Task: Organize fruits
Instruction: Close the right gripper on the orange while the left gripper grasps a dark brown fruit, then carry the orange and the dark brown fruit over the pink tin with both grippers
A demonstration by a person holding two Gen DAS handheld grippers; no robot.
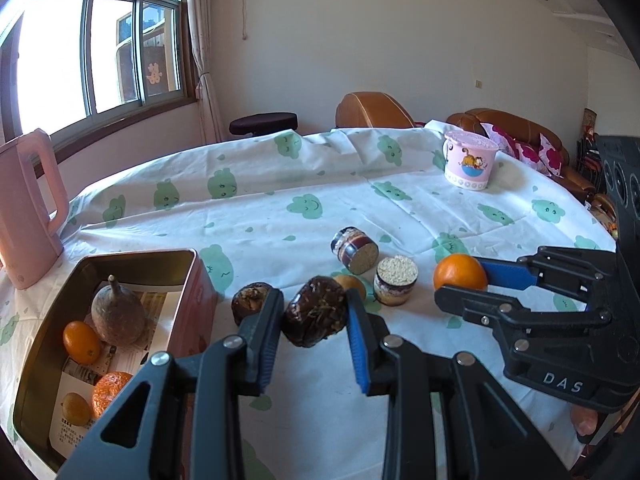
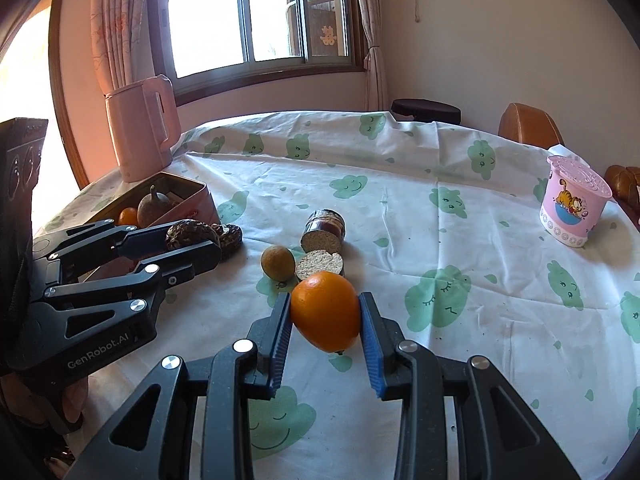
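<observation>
Left gripper (image 1: 314,336): I'm clamping the dark fruit (image 1: 316,312).
Right gripper (image 2: 326,338): I'm clamping the orange (image 2: 326,316).
Tip: lift clear, release inside the tin (image 1: 188,276).

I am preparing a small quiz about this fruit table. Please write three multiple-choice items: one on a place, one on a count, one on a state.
1. Where does the pink kettle stand?
A. beside the tin box
B. next to the cartoon cup
C. on the stool

2. How many small jars are on the tablecloth?
A. one
B. two
C. four

3. What is the state of the right claw?
A. open above the cloth
B. shut on the orange
C. shut on a jar

Answers:
1 A, the kettle rises just behind the tin box.
2 B, one lying jar and one upright jar.
3 B, both pads press the orange.
</observation>
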